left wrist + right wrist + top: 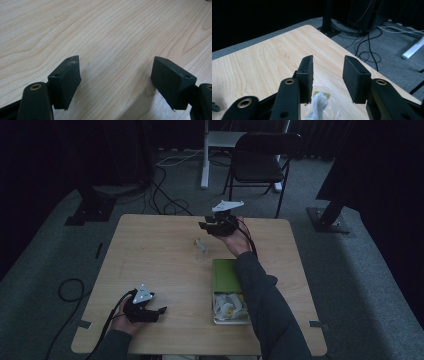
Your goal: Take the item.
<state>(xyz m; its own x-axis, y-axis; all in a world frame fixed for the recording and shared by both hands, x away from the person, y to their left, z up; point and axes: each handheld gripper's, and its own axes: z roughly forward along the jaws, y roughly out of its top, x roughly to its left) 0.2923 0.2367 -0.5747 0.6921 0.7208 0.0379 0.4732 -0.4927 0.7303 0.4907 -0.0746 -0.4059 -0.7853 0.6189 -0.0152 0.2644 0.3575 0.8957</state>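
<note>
Glass cup [325, 105] (white wad inside) sits below parted right gripper [328, 75].

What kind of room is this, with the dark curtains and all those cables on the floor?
Probably a lab or recording studio, not a home. A plain wooden table stands on grey carpet, ringed by black drapes, with cables trailing across the floor, a folding chair behind, and a person holding a gripper in each hand.

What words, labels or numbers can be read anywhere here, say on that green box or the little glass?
None can be read.
Green box: its lid looks plain, with no print sharp enough to read in the dim high view.
Clear glass with white paper tucked in it: no label visible.
Left gripper and right gripper: plain black jaws, no markings.
Wooden table: bare grain, no signs.
</note>
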